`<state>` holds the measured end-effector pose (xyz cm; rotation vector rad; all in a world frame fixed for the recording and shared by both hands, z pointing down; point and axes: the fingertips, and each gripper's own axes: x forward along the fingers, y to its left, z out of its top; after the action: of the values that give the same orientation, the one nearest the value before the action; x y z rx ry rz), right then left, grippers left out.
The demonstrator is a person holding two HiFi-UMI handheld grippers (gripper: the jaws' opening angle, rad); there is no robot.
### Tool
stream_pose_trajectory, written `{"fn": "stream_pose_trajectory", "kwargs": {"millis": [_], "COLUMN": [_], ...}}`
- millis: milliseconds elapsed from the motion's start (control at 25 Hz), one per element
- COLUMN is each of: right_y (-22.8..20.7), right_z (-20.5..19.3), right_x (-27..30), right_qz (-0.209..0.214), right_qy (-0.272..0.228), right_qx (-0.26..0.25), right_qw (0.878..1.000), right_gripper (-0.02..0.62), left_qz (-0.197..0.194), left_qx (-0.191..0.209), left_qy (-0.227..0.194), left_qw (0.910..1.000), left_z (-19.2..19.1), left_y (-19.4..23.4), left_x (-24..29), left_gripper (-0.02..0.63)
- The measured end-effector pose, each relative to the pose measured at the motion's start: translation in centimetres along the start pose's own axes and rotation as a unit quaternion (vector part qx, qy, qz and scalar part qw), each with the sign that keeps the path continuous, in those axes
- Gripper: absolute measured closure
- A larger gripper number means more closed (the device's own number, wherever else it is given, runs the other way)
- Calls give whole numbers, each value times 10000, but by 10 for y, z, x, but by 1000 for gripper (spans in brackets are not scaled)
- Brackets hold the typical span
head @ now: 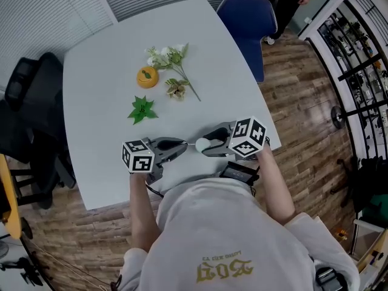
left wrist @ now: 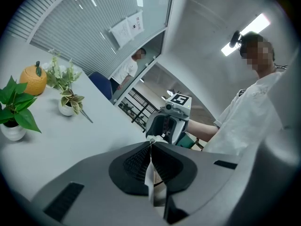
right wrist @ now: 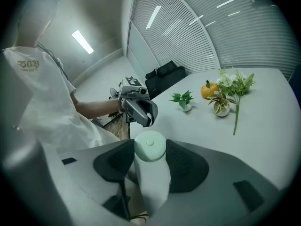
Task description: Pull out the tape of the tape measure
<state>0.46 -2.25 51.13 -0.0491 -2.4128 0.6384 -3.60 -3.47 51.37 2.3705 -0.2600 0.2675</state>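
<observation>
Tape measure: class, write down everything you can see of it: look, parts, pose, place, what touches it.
The tape measure is small, seemingly plastic, with a round mint-green face, a centre button and a white body. It is clamped by the right gripper, above the white table's near edge. The end of its thin white tape is pinched in the shut left gripper; little is drawn out.
</observation>
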Motion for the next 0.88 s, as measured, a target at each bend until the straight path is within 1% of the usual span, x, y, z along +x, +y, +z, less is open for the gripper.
{"fn": "stream_pose_trajectory", "kwargs": {"millis": [360, 680, 880], "right_y": [-7, -15, -17], "right_z": [6, 7, 8], "right_x": [8, 5, 5], "right_qz": [57, -1, 10], "right_qy": [112, 159, 200], "right_qx": [-20, 8, 39], "right_qw": [9999, 9999, 9998], "right_gripper": [371, 371, 371], "left_qz": [127, 345, 408], "left_qx": [-56, -105, -120], "left_qy": [-66, -186, -248], "left_qw": [9999, 9992, 9988], "left_z": [-1, 0, 0], "left_y": [11, 20, 24], "left_x": [-17, -42, -49], "left_gripper": [597, 597, 597]}}
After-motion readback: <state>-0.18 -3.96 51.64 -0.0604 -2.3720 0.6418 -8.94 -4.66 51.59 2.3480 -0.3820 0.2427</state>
